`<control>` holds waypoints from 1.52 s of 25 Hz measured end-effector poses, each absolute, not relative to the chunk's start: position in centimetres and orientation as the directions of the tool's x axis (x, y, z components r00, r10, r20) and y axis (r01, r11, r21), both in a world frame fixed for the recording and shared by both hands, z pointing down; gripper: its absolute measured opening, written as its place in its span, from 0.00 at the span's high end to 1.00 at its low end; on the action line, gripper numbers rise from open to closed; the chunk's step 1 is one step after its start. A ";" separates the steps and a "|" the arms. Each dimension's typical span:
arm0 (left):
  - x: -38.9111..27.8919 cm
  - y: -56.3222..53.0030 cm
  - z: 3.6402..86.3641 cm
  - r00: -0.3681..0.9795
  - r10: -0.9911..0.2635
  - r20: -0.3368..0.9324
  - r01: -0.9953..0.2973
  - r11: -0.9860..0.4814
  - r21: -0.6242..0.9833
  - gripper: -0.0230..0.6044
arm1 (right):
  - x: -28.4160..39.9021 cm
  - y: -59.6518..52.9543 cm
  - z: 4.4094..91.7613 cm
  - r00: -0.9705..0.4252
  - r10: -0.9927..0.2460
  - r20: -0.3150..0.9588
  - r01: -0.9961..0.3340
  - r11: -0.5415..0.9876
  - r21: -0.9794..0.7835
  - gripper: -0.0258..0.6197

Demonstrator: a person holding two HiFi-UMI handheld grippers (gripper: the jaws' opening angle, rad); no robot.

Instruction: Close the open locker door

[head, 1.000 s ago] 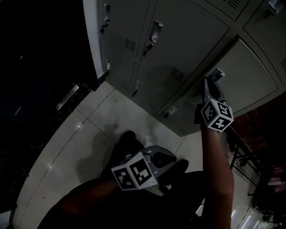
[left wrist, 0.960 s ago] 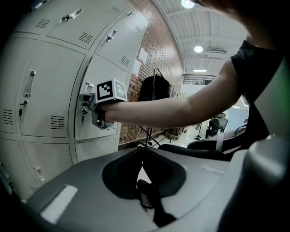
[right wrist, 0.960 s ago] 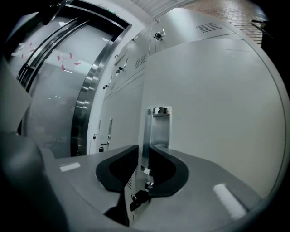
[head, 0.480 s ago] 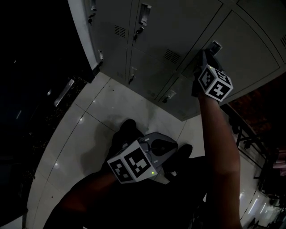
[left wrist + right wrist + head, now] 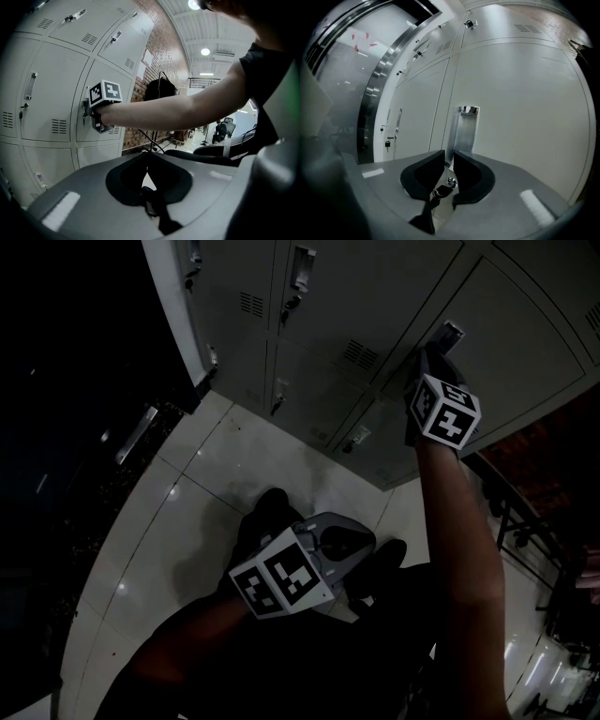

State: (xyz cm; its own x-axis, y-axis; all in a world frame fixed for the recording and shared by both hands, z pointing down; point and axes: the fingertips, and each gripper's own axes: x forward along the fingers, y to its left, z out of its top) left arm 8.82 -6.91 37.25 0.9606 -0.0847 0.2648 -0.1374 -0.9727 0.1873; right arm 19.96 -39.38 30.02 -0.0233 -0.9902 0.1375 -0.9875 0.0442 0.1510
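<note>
**Inspector A:** We begin at the tongs. What do we enter?

**Inspector B:** The right tongs [image 5: 449, 154] stand narrow, with only a slim gap between the jaws. They are closed round the lock and key [image 5: 449, 182] at the foot of the door handle [image 5: 465, 129]. The left tongs [image 5: 147, 157] have their jaws drawn together on nothing and hang low, well apart from the lockers.

**Inspector A:** And the task's thing?

**Inspector B:** The locker door [image 5: 520, 108] lies directly ahead of the right tongs and meets them at the handle. Its edge, just left of those tongs, sits level with the neighbouring door [image 5: 417, 122]. We see no dark opening there.

**Inspector A:** Progress?

**Inspector B:** We judge the swing all but done. What is left, in our view, is a last press to seat the door, then letting go. We cannot tell whether the latch has caught.

**Inspector A:** Surroundings?

**Inspector B:** Around the right tongs are rows of grey lockers [image 5: 309, 324], each with a handle and vent slots. Farther to their left is a curved steel frame [image 5: 379, 89] with glass. Below the left tongs is a pale tiled floor [image 5: 187, 512], glossy with reflections, and the person's shoes [image 5: 267, 521] rest on it. Beyond the reaching arm [image 5: 178, 112] we note a brick wall [image 5: 140, 79], ceiling lights [image 5: 205, 51] and office chairs [image 5: 224, 129] in an open hall. The head view is dim.
</note>
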 end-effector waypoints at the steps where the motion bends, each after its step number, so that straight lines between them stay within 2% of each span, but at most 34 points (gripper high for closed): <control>1: 8.8 -6.9 37.3 0.961 -0.084 0.264 -0.137 -0.973 0.187 0.94 | 19.9 -39.2 30.0 -0.026 -0.990 0.138 -0.987 0.047 0.152 0.88; 7: 8.8 -7.0 37.3 0.961 -0.084 0.263 -0.136 -0.973 0.188 0.94 | 19.7 -36.7 29.6 -0.066 -0.990 0.121 -0.987 0.083 0.139 0.89; 12: 8.8 -7.0 37.5 0.961 -0.083 0.265 -0.136 -0.972 0.189 0.94 | 19.1 -33.0 29.3 -0.139 -0.984 0.111 -0.982 0.151 0.111 0.96; 21: 9.0 -7.1 37.9 0.958 -0.082 0.273 -0.136 -0.974 0.184 0.94 | 18.6 -24.8 28.7 -0.264 -0.960 0.095 -0.961 0.271 0.061 0.96; 38: 9.3 -6.7 38.3 0.955 -0.073 0.288 -0.125 -0.978 0.168 0.94 | 20.2 -12.0 29.7 -0.323 -0.940 0.113 -0.942 0.330 0.052 0.96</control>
